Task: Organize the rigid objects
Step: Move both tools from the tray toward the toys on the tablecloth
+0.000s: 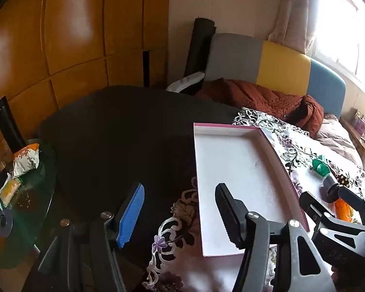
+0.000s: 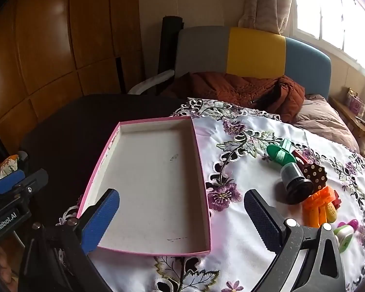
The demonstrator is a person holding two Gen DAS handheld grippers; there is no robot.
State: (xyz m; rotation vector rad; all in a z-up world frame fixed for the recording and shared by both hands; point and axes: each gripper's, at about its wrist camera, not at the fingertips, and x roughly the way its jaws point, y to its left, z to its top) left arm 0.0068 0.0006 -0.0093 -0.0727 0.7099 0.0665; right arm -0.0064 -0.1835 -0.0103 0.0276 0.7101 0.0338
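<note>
Tray [image 2: 148, 185] empty, toys [image 2: 301, 182] clustered to its rt; nothing sorted yet. L gripper [image 1: 180, 214] & R gripper [image 2: 182, 219] both agape, holding nothing. Next: R reaches the toys.

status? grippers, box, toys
Left gripper and right gripper open, empty. Shallow pink-rimmed cardboard box holds nothing. Small plastic toys clustered on embroidered white cloth right of box. Nothing blocking.
</note>
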